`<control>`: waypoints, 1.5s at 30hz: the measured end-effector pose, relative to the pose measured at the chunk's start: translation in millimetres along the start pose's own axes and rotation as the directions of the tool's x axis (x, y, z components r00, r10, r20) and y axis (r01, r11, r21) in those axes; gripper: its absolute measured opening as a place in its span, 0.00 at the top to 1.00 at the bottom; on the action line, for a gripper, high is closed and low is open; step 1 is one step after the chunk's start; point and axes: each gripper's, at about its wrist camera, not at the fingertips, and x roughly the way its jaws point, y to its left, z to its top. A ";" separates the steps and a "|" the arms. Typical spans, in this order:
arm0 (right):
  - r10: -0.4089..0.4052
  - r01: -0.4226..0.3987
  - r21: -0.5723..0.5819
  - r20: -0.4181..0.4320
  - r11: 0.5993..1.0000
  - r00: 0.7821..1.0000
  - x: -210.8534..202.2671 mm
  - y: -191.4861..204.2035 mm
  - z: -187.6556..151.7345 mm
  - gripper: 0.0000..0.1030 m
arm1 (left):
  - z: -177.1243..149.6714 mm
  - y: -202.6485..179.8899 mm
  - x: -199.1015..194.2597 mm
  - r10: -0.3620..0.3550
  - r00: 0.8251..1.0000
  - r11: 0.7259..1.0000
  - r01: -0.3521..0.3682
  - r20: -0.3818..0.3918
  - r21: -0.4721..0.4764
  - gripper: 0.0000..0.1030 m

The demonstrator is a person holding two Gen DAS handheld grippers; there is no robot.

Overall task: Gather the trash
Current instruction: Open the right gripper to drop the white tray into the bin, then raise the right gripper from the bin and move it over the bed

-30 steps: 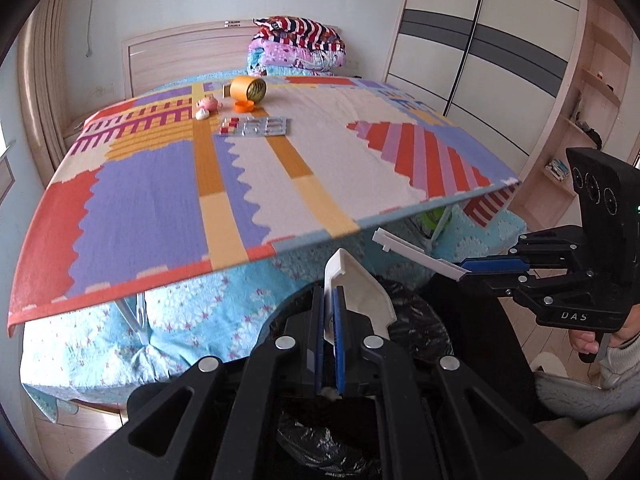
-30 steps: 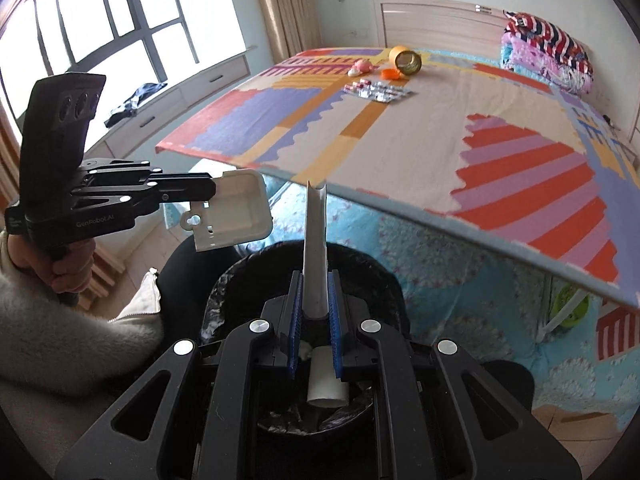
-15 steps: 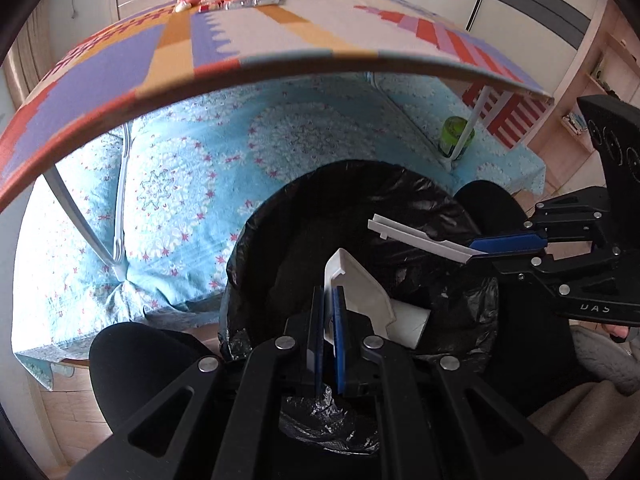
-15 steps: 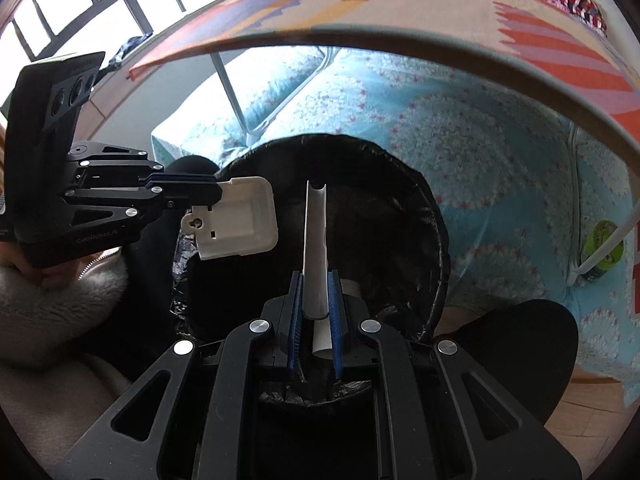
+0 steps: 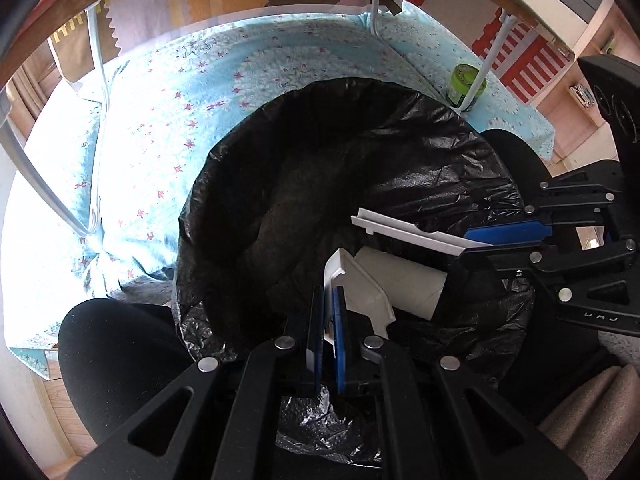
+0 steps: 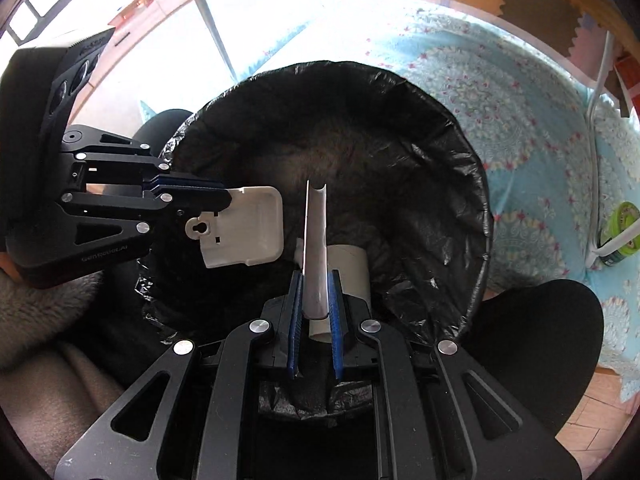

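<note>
Black-lined bin (image 5: 360, 152) holds cardboard tube (image 5: 404, 280); left hand-held gripper (image 5: 329, 320) grips white tray (image 5: 360, 284), right hand-held gripper (image 6: 316, 300) grips white strip (image 6: 315, 240)

The bottom of the black bin bag (image 6: 460, 152) is too dark to see, the cardboard tube (image 5: 404, 284) inside it is half hidden behind the white plastic pieces, and the green jar (image 6: 618, 236) beside it is blurred.

We were in a home bedroom: a bed with a flowered blue sheet (image 5: 168, 128), a window (image 6: 48, 4), and a bag-lined bin (image 5: 400, 152) beside it.
</note>
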 end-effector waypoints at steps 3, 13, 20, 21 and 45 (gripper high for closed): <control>0.001 -0.001 0.000 -0.012 1.000 1.000 3.7 1.0 0.6 0.87 | -1.1 1.5 3.0 -0.009 1.000 1.000 0.009 -0.012 -0.009 0.96; -0.016 0.016 0.012 0.025 1.000 1.000 -0.4 -3.2 5.3 0.64 | 2.4 -9.7 -2.8 -0.031 0.999 0.999 0.030 0.028 0.024 0.94; -0.020 0.020 0.015 0.042 1.000 0.999 -7.4 -5.0 5.8 0.64 | 2.2 -11.2 -15.5 -0.026 0.997 1.000 0.025 0.077 0.017 0.48; -0.022 0.021 0.014 0.047 1.000 0.999 -8.8 -4.8 6.0 0.64 | 2.4 -11.2 -17.8 -0.030 0.996 0.999 0.028 0.083 0.018 0.48; -0.050 0.050 0.010 0.214 0.999 0.976 -71.3 -3.0 10.3 0.64 | 14.4 -0.8 -99.8 0.008 0.956 0.999 -0.023 0.292 0.046 0.48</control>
